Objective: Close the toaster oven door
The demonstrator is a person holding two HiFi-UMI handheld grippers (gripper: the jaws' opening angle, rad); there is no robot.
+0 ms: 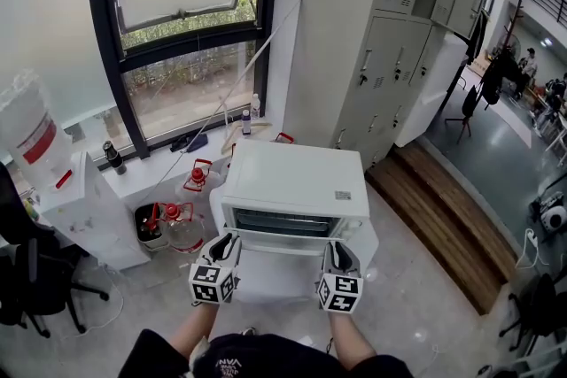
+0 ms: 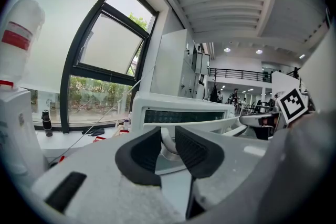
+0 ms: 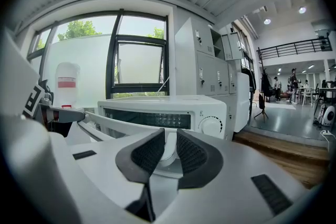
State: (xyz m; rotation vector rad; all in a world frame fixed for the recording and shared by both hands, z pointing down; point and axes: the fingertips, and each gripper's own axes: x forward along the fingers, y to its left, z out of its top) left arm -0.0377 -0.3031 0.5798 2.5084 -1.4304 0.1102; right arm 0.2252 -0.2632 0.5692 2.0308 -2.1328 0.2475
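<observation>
A white toaster oven [image 1: 292, 181] stands low in front of me, its door [image 1: 275, 277] swung down and open. My left gripper [image 1: 226, 242] is at the left end of the door handle and my right gripper [image 1: 337, 250] at the right end. In the left gripper view the gripper [image 2: 168, 147] has the white handle [image 2: 210, 124] pressed between its pads. In the right gripper view the gripper [image 3: 164, 150] is shut on the handle [image 3: 169, 139] in the same way, in front of the oven [image 3: 157, 107] and its knob [image 3: 212, 126].
A water dispenser [image 1: 80, 208] with a bottle stands at the left, with red-capped jugs [image 1: 177, 221] beside the oven. Grey lockers [image 1: 399, 40] rise behind on the right, next to a wooden step [image 1: 443, 217]. A window [image 1: 186, 31] is behind, and an office chair [image 1: 27, 279] at the far left.
</observation>
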